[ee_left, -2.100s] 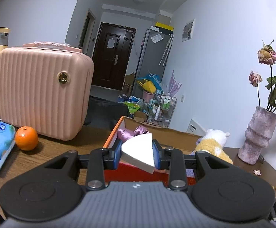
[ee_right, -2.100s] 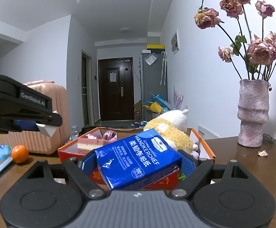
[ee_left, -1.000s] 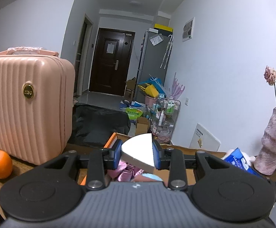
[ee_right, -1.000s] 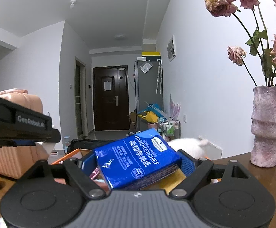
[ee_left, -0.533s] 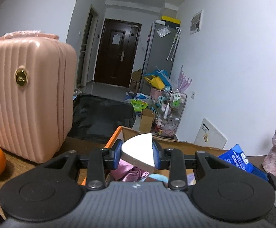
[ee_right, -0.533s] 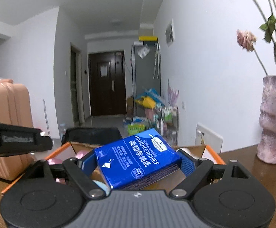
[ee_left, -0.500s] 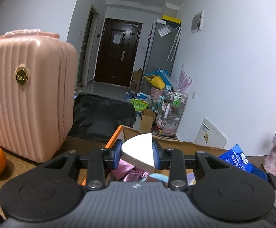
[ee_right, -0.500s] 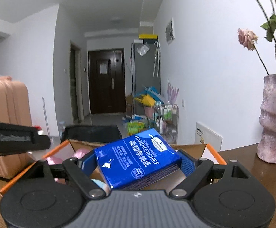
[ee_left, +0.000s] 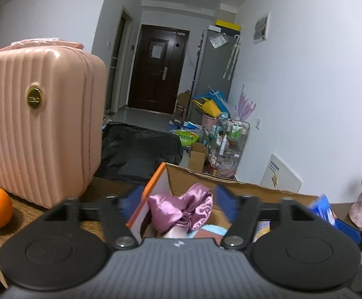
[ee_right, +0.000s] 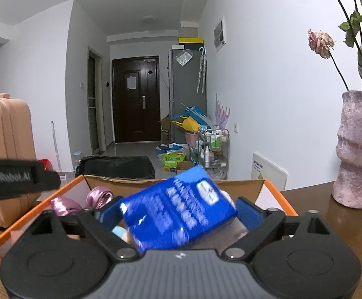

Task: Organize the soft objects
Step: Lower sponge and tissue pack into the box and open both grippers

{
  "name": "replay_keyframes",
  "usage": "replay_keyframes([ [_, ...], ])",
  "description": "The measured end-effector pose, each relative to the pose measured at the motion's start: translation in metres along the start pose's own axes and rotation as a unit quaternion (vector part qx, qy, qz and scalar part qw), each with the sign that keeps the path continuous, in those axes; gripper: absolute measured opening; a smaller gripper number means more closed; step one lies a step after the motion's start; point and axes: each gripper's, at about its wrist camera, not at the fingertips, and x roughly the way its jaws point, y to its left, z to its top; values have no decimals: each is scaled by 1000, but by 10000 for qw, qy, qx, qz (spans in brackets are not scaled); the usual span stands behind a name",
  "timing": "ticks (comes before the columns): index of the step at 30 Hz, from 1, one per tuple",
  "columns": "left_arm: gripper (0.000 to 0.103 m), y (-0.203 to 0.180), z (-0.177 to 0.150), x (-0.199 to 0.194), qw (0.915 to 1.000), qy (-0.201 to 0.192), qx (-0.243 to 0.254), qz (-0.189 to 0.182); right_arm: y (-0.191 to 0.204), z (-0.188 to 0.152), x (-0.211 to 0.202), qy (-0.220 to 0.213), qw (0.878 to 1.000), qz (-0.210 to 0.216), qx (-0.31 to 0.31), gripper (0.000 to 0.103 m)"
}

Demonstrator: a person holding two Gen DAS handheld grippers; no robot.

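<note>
Both grippers hang spread over the orange-rimmed cardboard box (ee_right: 275, 189) — the left gripper (ee_left: 177, 200) empty above a glossy pink satin bow (ee_left: 181, 208), the right gripper (ee_right: 174, 214) loosely flanking a tilted, motion-blurred blue tissue pack (ee_right: 178, 210).

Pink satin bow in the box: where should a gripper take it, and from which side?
Pinch the gathered middle of the pink satin bow, between its two puffed loops; the loops themselves would likely slip or flatten. Come down from above: it lies in a corner of the cardboard box, whose walls block a sideways approach.
</note>
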Motion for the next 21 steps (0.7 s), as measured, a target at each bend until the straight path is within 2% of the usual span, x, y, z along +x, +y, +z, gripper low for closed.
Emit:
replay_keyframes([
  [1,86,1,0,-2,10000,-52,-10,49,0,-1,0,7,10000,-35,-14,102],
  [3,100,0,0,-5,9999,-102,17,113,0,-3,-1,29,9999,-90,-43,103],
  [4,103,0,0,-6,9998,-128,15,137,0,-3,-1,54,9999,-121,-44,103],
  [21,103,4,-2,-12,9997,-116,8,198,-2,-10,-17,-67,9999,-82,-25,103],
])
